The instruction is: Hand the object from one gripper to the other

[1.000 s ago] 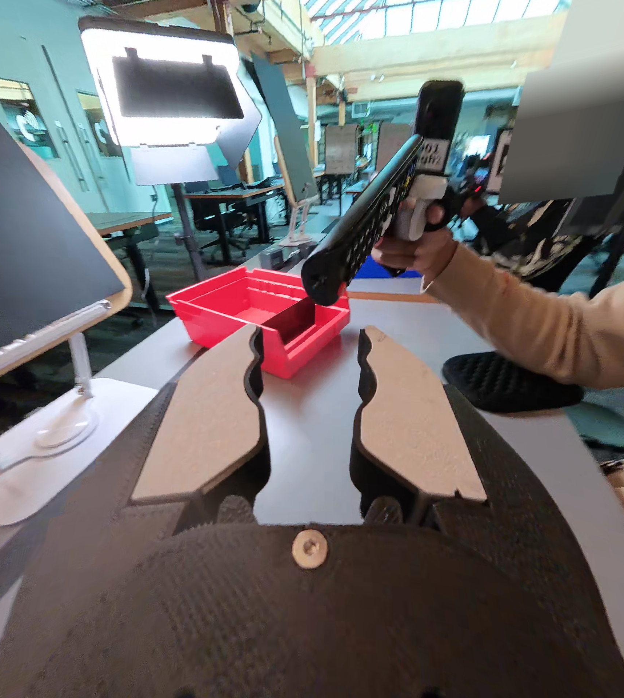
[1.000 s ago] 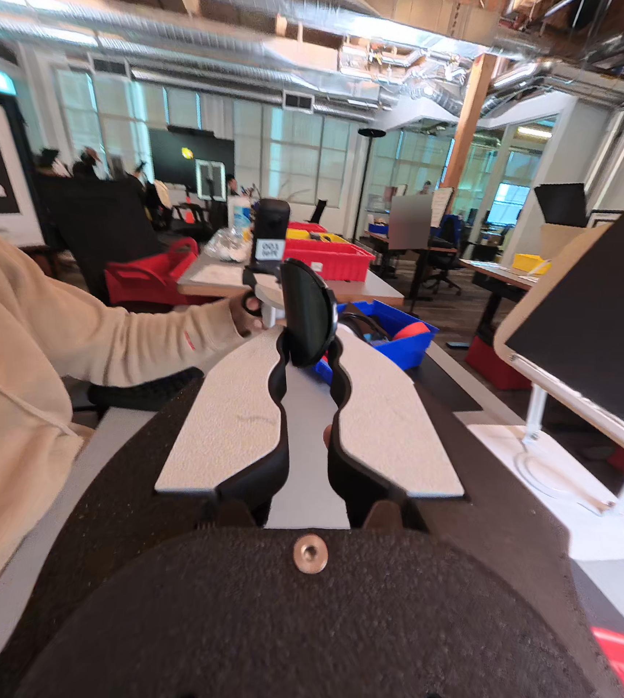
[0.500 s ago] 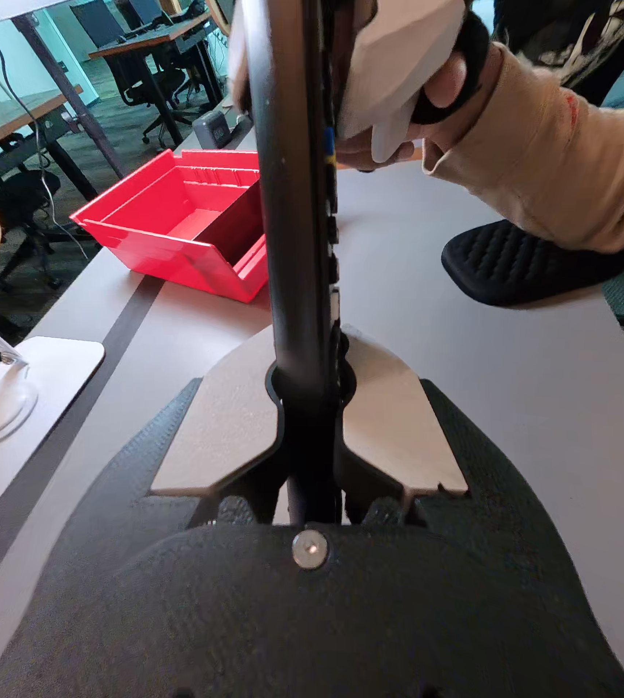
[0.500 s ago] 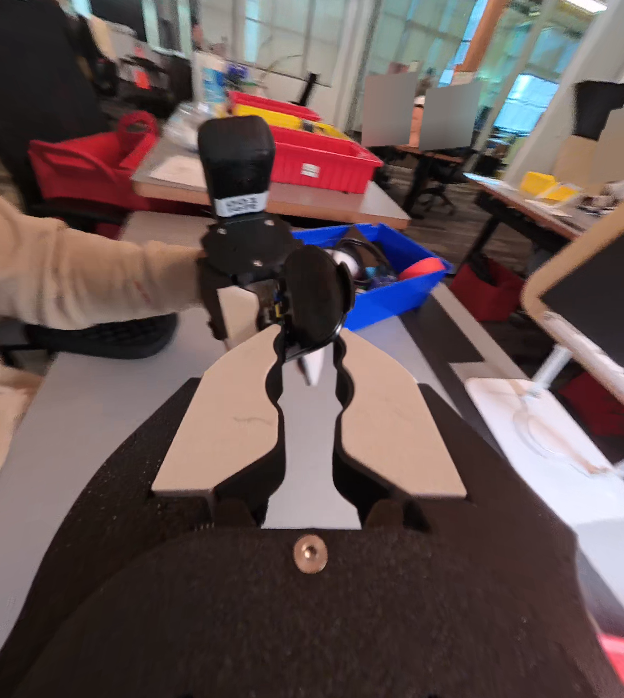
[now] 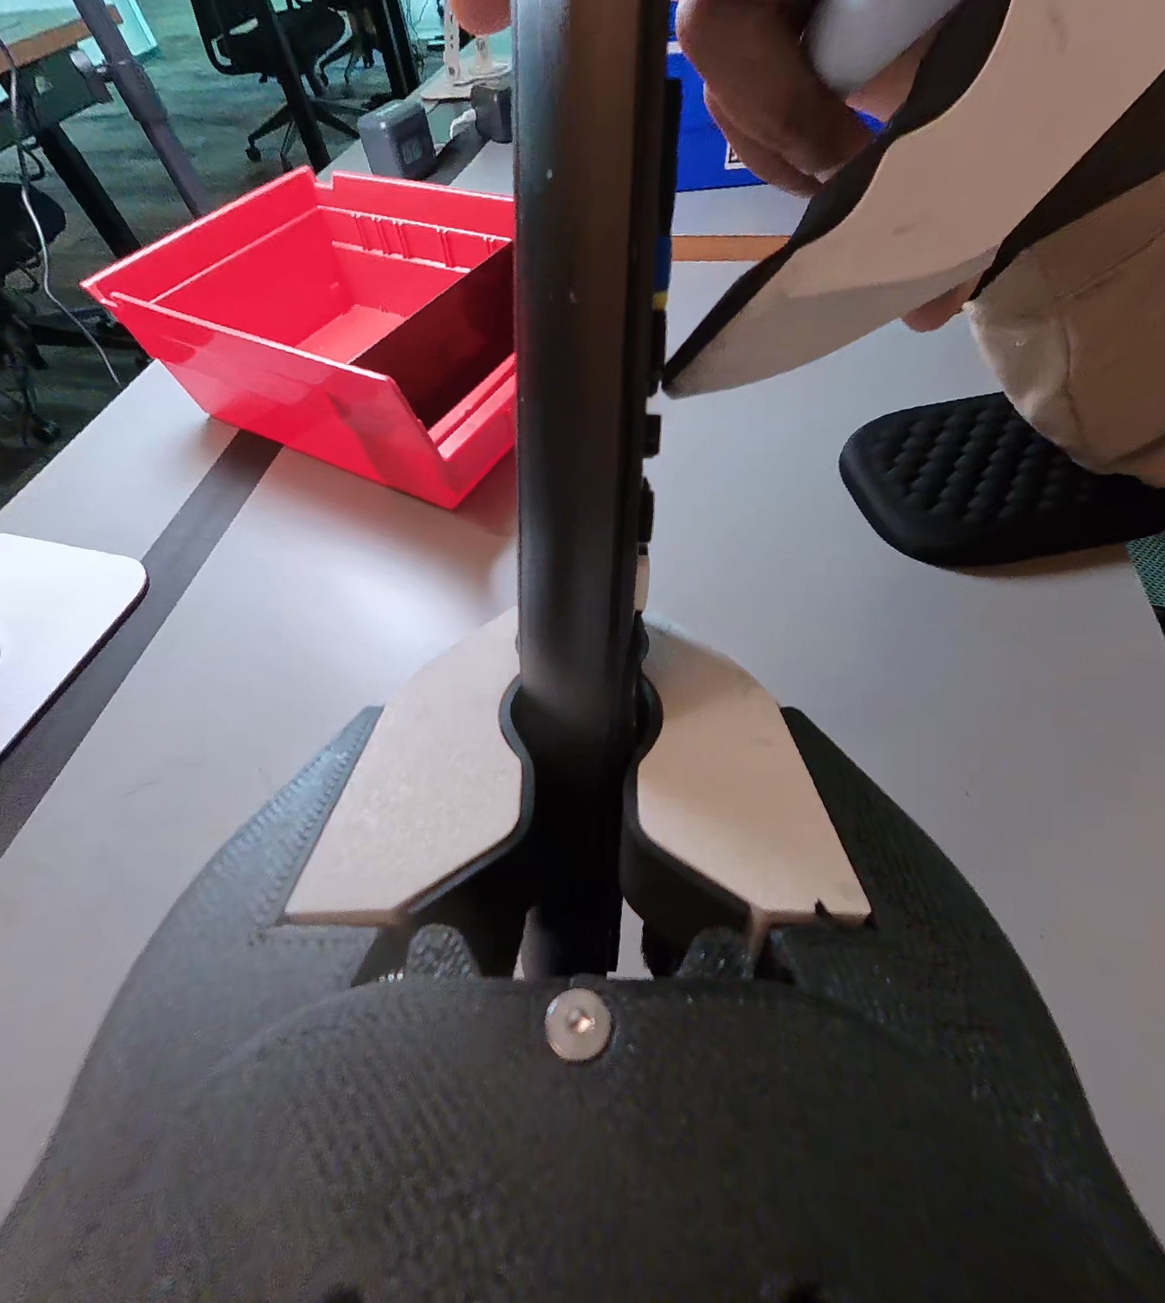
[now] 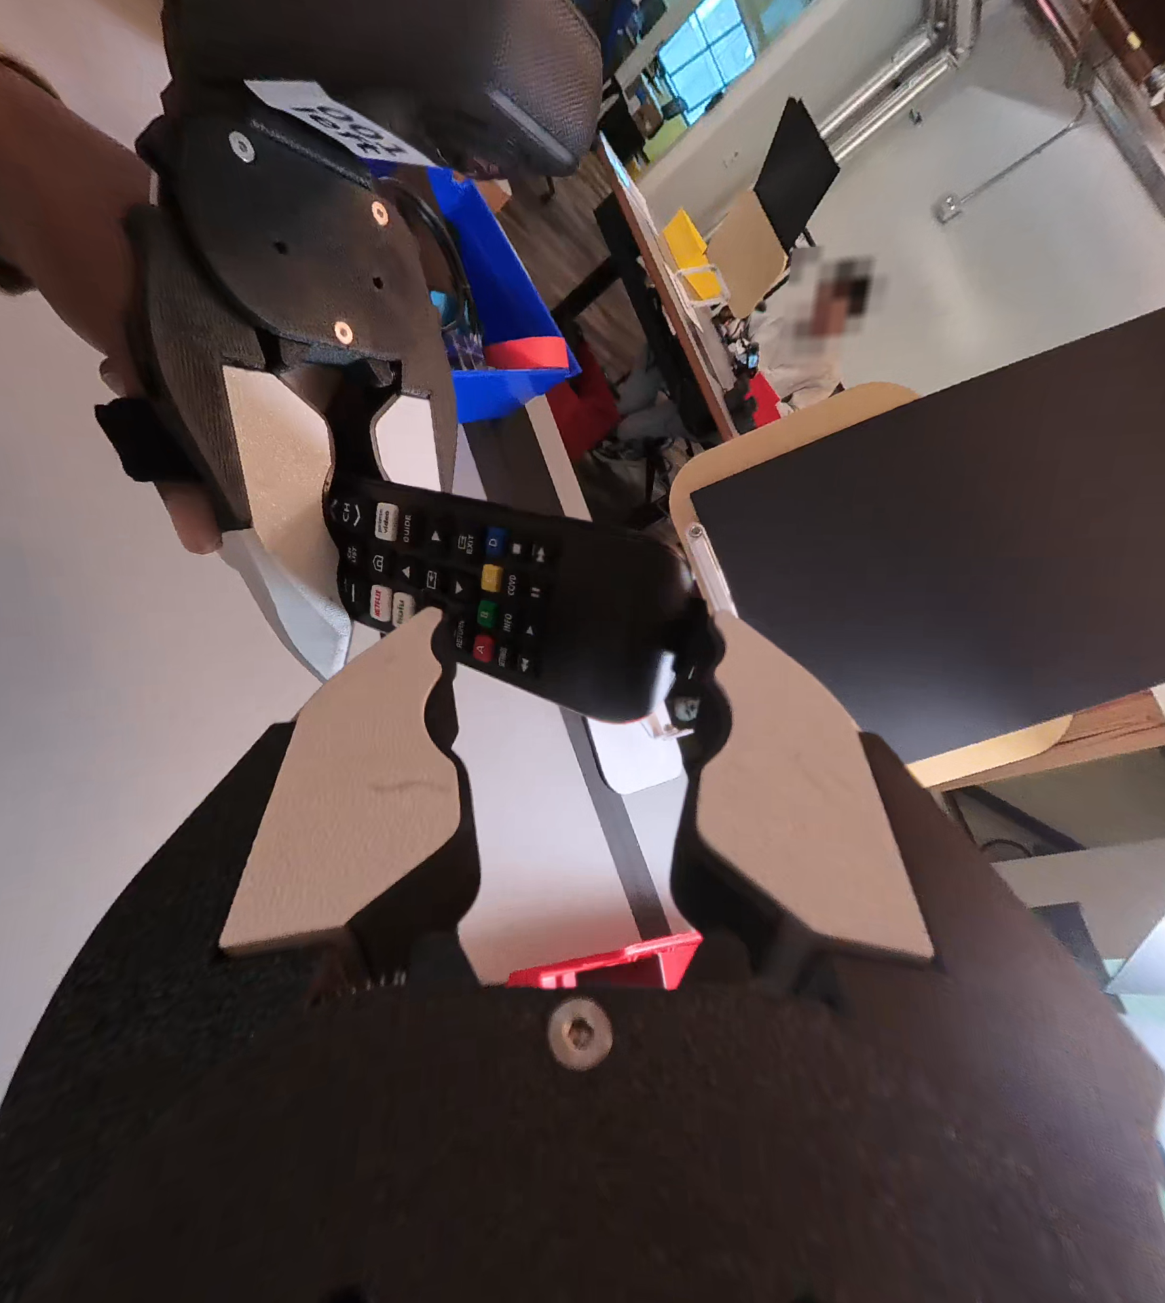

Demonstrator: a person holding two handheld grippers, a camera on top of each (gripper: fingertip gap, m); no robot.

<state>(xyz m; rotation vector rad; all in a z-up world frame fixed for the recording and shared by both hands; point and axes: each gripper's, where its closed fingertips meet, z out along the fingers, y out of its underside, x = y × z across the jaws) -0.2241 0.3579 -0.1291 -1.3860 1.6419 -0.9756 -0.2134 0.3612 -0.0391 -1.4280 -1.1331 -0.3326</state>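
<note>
A black remote control [image 5: 580,352] stands edge-on in my left gripper [image 5: 580,634], which is shut on its lower end. One of the right gripper's fingers [image 5: 883,211] sits beside the remote's button side at the upper right, held by a hand in a beige sleeve. In the right wrist view, my right gripper [image 6: 569,634] is open. The remote [image 6: 565,585] lies face-on across its spread fingertips, and the left gripper [image 6: 347,451] clamps its far end.
A red bin [image 5: 269,317] stands on the grey table [image 5: 848,775] behind the remote on the left. A black padded rest [image 5: 989,479] is at the right edge. A white stand base [image 5: 22,634] is at the left. A blue bin [image 6: 495,296] and a black board [image 6: 953,564] are nearby.
The left gripper, open and empty one second ago, closed on the remote. The right gripper, which held the remote, has now opened and rolled sideways.
</note>
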